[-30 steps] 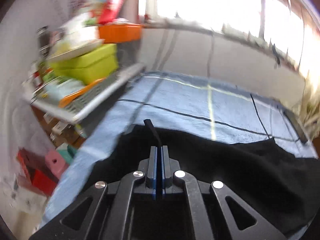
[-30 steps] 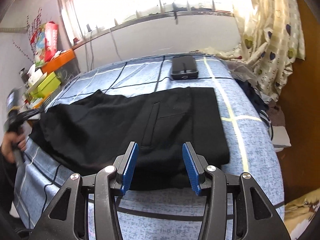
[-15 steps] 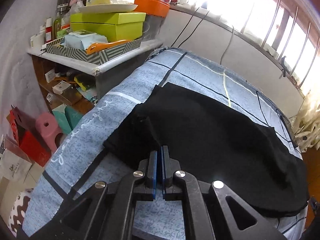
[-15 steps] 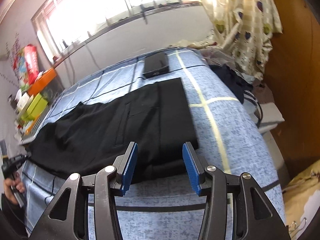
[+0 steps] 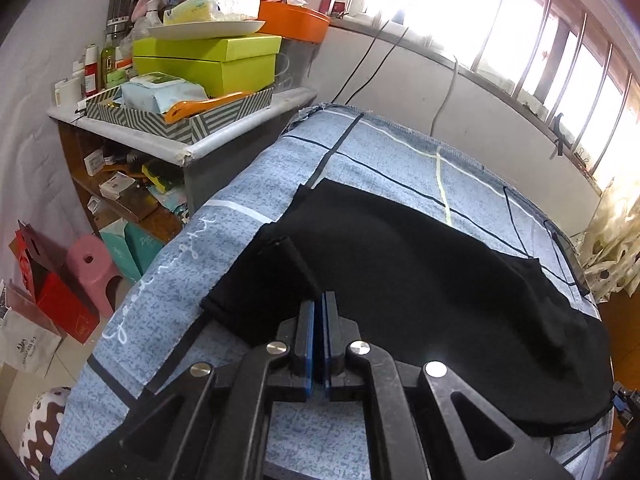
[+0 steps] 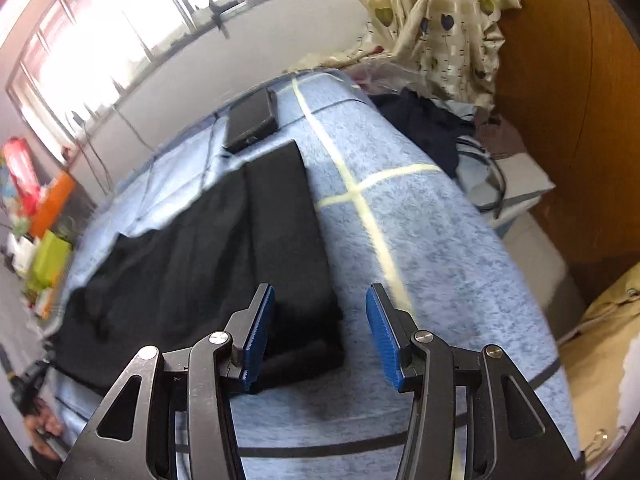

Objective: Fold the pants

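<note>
Black fabric pants (image 5: 420,280) lie spread lengthwise across a bed covered by a blue mottled sheet with dark and pale yellow grid lines (image 5: 168,288). In the right wrist view the waist end of the pants (image 6: 288,240) is already doubled over into a neat rectangular panel whose straight edge runs toward the far side of the bed.

Left gripper (image 5: 319,308): blue pads pressed together, only a hairline between them, tips at the near edge of the pants by a small raised fold of cloth at the leg end. The tips meet dark fabric, so whether any cloth is pinched between them cannot be told.

Right gripper (image 6: 320,328): jaws apart, and they have just been closing in. The near corner of the folded panel sits between the blue ribbed fingers (image 6: 260,332), closer to the left one; the pads do not appear to press on it. This view is motion-blurred, so contact at that left finger is uncertain.

A flat black rectangular device (image 6: 252,120) lies on the sheet just beyond the far end of the folded panel. A white-topped shelf unit (image 5: 188,148) stands beside the bed at the leg end, carrying lime-green boxes (image 5: 208,60), a striped tray and a tissue box. A cream curtain with heart prints (image 6: 436,28) hangs by the wooden wall at the waist end.
</note>
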Tool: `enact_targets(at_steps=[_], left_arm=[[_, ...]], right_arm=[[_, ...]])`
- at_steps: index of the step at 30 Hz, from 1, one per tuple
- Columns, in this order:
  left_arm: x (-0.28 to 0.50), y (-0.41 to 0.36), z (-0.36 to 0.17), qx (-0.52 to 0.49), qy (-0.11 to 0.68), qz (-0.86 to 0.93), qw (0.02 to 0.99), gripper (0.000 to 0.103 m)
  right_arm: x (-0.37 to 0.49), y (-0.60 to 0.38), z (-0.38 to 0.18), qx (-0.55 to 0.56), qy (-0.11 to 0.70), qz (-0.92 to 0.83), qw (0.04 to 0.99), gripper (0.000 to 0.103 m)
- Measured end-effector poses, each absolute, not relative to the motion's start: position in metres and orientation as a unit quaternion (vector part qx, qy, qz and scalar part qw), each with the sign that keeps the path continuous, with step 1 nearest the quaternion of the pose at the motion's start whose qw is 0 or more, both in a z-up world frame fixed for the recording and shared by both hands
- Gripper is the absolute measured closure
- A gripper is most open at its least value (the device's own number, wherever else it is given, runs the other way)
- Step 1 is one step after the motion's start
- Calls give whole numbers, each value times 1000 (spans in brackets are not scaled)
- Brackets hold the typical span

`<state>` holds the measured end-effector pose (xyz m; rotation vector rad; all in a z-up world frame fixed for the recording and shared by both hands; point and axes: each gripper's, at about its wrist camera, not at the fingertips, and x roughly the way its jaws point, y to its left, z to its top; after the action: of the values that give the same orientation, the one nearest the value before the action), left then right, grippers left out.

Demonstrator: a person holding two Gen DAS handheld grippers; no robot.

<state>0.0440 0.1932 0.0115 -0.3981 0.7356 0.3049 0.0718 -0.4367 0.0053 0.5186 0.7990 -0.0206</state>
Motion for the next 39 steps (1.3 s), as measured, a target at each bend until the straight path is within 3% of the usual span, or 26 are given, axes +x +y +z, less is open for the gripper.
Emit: enact_targets(at_steps=[1,4,8,12,14,19,24,33,39], left_arm=[[42,194,14,-193,352,149,904,99],[34,197,22,-206,339,149,906,99],[30,198,13,-195,348,160,903,99],[36,200,-5,-196,374,162,892,98],[34,203,0,-206,376,160,889,98],[22,208,24,-195,356,199,892,95],[58,175,48,-168,337,141,916,95],[176,105,-2,-67,427,47,901,95],[173,118,-2,-80,421,63,901,94]], right_arm=[[69,-434,11,238,377,-13,895,98],[53,-433,30,243,353,8,904,99],[44,-442,30,248,353,-4,902,99],[60,-442,-1,224,408,-22,885,96],[58,-442,8,210,398,-41,892,81],[57,-423,47,136,345,-40,928,81],[110,-375,56,77,350,46,932,81],[206,-344,9,37,431,60,899,81],[192,-358,18,82,410,75,905,82]])
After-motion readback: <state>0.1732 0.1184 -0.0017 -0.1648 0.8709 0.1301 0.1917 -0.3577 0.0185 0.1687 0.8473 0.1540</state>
